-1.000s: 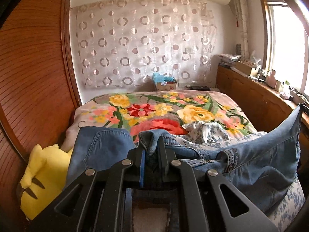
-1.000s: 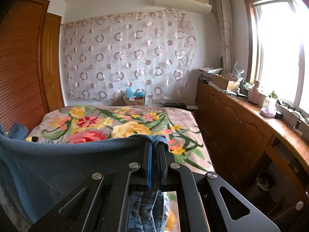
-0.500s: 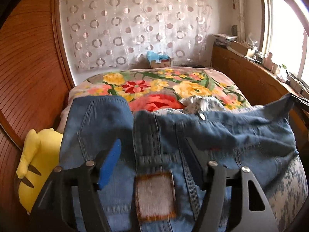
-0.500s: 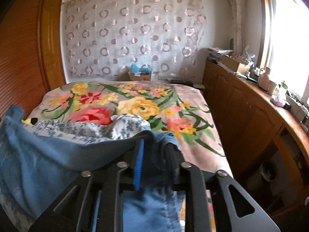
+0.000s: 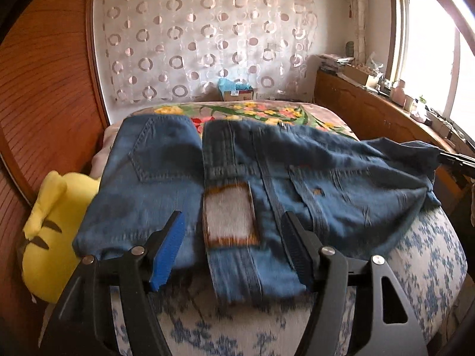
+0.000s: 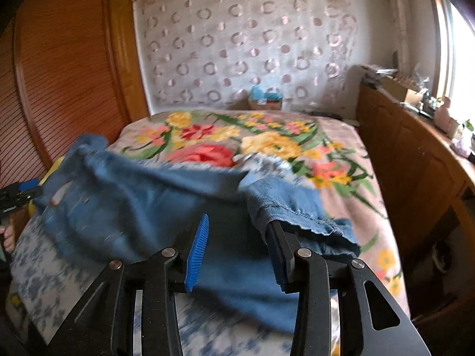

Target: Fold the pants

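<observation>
Blue denim pants [image 5: 267,178] lie spread across the near end of the bed, waistband with a white label patch [image 5: 230,215] toward me. My left gripper [image 5: 231,246] is open, its jaws wide apart over the waistband, holding nothing. In the right wrist view the pants [image 6: 154,204] lie rumpled, a hem fold [image 6: 299,207] draped against the right finger. My right gripper [image 6: 237,246] is open over the denim. The right gripper's tip shows at the far right of the left wrist view [image 5: 457,160].
A yellow plush toy [image 5: 50,231] sits at the bed's left edge by the wooden louvred wardrobe [image 6: 59,89]. A floral blanket [image 6: 267,142] covers the far bed, a blue-and-white floral cloth [image 5: 424,261] the near end. A wooden cabinet [image 6: 415,154] runs along the right.
Both grippers opened and let go of the pants. The denim dropped from being held up and now lies spread on the bed. Both grippers have drawn back slightly.
</observation>
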`<state>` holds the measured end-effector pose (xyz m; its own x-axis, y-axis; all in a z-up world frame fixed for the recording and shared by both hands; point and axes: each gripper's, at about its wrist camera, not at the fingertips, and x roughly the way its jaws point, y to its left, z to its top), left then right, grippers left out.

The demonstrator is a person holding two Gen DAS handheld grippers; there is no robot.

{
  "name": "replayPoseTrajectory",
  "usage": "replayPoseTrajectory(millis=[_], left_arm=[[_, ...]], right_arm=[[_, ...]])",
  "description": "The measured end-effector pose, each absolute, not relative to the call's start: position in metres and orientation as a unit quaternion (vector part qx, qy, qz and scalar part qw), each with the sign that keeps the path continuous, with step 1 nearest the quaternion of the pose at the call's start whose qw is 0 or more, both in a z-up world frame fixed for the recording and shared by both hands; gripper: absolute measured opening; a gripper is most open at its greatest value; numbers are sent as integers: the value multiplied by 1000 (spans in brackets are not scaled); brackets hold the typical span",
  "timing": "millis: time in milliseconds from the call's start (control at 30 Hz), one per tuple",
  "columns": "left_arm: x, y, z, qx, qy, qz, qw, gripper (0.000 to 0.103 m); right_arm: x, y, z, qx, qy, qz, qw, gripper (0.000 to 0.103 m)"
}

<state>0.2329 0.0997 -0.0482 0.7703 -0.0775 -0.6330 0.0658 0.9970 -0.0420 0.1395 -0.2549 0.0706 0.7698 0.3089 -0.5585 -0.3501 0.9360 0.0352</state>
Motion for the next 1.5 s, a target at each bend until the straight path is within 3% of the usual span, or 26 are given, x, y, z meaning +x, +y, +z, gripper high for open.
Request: replayPoseTrajectory(millis=[133, 200, 333, 567, 700, 767, 933, 1267, 1300, 1400, 1500], left_arm=[[223, 105, -60, -14, 348, -38, 936, 68], [220, 106, -65, -16, 354, -40, 934, 68], [215, 108, -72, -16, 361, -43, 931, 68], [213, 106, -85, -17, 376, -48, 925, 67], [217, 103, -90, -15, 381, -49, 923, 67], [219, 102, -92, -14, 384, -49, 922, 67], [226, 99, -100, -15, 396, -52, 917, 54], [237, 101, -103, -21, 406, -65, 911, 51], [238, 102, -103, -22, 407, -66, 911, 41], [237, 100, -100, -17, 402, -72, 913, 26], [237, 96, -97, -6, 407, -79, 910, 21]], right_arm=[[126, -247, 67, -34, 308, 198, 930, 44], [128, -244, 64, -35, 318, 208, 924, 54], [124, -242, 67, -47, 324, 197, 924, 55], [116, -281, 105, -61, 259, 72, 961, 57], [113, -311, 119, -54, 244, 36, 968, 67], [110, -322, 123, -40, 244, 45, 968, 68], [111, -317, 112, -29, 279, 113, 953, 68], [179, -312, 80, 2, 388, 231, 892, 68], [187, -314, 77, 5, 393, 232, 890, 68], [204, -320, 74, 13, 396, 230, 889, 68], [213, -330, 77, 28, 389, 234, 890, 68]])
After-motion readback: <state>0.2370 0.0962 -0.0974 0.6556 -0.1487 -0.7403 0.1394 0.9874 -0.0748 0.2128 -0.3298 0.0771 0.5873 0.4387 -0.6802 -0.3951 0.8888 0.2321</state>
